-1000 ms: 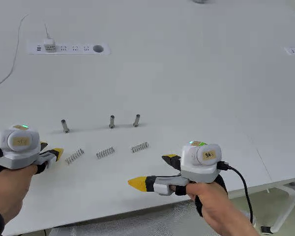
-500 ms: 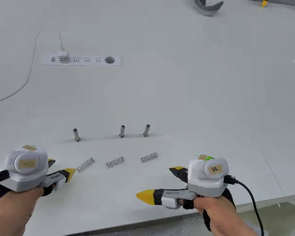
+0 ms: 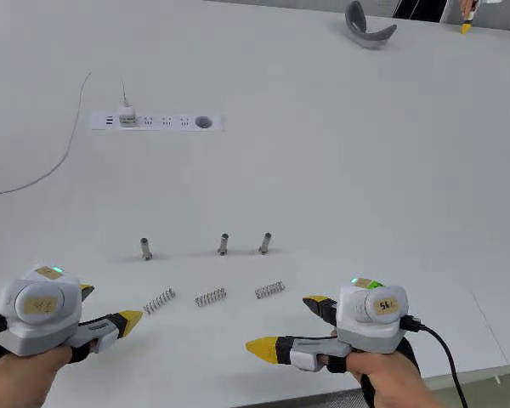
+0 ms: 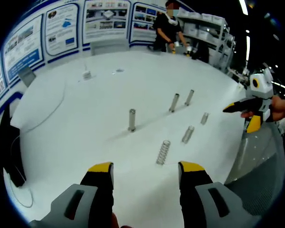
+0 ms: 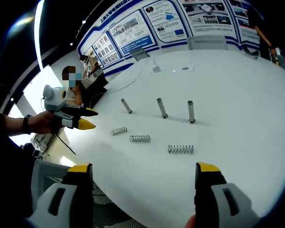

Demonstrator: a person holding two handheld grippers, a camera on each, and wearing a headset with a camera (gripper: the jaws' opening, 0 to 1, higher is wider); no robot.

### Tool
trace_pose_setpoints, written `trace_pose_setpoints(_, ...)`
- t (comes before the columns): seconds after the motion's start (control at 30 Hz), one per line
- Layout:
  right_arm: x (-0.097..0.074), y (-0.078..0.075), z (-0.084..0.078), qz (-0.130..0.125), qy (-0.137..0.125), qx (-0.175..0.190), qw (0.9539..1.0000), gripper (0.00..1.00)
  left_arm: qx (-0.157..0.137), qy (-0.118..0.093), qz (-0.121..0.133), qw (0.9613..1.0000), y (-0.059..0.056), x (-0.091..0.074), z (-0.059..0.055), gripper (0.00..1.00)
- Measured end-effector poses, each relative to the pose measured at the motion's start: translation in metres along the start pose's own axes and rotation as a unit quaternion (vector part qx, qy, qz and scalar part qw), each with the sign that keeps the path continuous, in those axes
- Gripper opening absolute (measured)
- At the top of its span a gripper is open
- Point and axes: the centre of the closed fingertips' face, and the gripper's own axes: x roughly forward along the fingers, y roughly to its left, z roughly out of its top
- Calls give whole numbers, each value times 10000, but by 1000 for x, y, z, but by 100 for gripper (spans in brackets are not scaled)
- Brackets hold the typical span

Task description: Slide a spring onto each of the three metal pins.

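Observation:
Three short metal pins (image 3: 223, 244) stand upright in a row on the white table. In front of them, three small springs (image 3: 211, 297) lie loose in a matching row. My left gripper (image 3: 108, 306) hovers open just left of the leftmost spring (image 4: 163, 152), which lies a little beyond its yellow tips. Over the front edge, my right gripper (image 3: 289, 325) is open and points left, below the rightmost spring (image 5: 180, 149). In each gripper view the pins (image 4: 131, 119) (image 5: 161, 108) stand behind the springs. Nothing is held.
A white power strip (image 3: 157, 122) with a plugged cable (image 3: 51, 170) lies at the back left. A grey curved object (image 3: 367, 24) sits far back on the right. The table's front edge (image 3: 195, 399) runs just under both grippers. A person (image 4: 167, 26) stands beyond the table.
The head camera has tilted, so the whole scene sits lower and further right. Both grippers stay open near the front edge. The pins and springs have not moved.

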Motion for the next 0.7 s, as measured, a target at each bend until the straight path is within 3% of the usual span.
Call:
trace_pose_setpoints(0.47, 0, -3, 5, -27, -9, -108, 9999, 90, 98, -193, -252, 9994, -9, -24, 5, 67)
trace_pose_setpoints(0.7, 0, -5, 4, -38, 17, -116, 9999, 90, 149, -156, -381, 9990, -15, -30, -3, 70)
